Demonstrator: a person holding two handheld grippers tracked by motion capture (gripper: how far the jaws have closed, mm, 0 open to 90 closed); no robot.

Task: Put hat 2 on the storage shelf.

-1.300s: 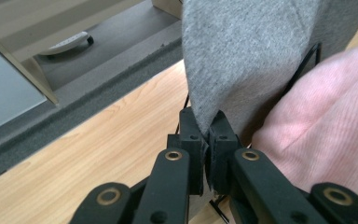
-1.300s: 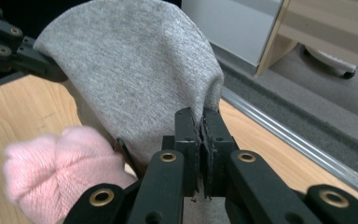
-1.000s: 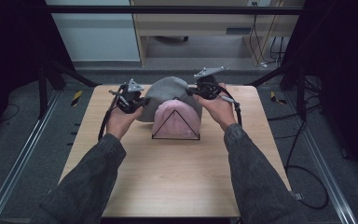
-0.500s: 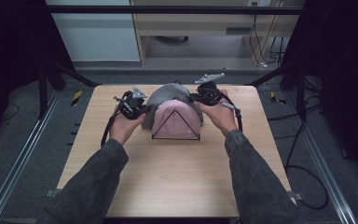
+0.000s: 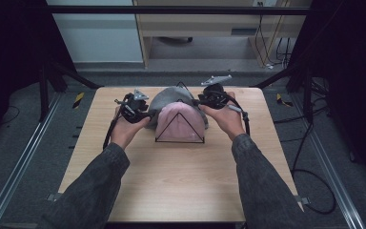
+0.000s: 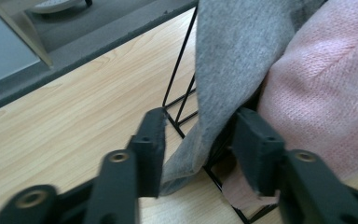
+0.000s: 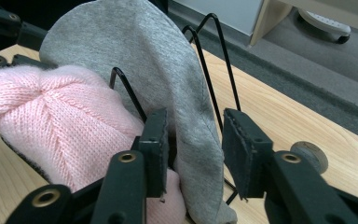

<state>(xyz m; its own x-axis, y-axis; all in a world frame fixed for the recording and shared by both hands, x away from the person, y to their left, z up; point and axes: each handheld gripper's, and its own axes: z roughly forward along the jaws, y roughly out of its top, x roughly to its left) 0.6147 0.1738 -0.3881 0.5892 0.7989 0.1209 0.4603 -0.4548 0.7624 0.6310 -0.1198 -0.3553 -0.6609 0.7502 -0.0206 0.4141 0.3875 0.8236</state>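
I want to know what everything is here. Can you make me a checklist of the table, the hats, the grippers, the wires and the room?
Surface: wooden table, bare near the person.
Job's things: grey hat and pink knitted hat sit on a black wire rack, grey behind pink.
Clutter: nothing seen on the table.
Grippers: left gripper open, its jaws either side of the grey hat's lower edge; right gripper open, jaws either side of the hat's other edge.
Cables: a black cable hangs from the left gripper; more cables lie on the floor at right.
Surroundings: grey carpet, black frame legs, a desk behind.
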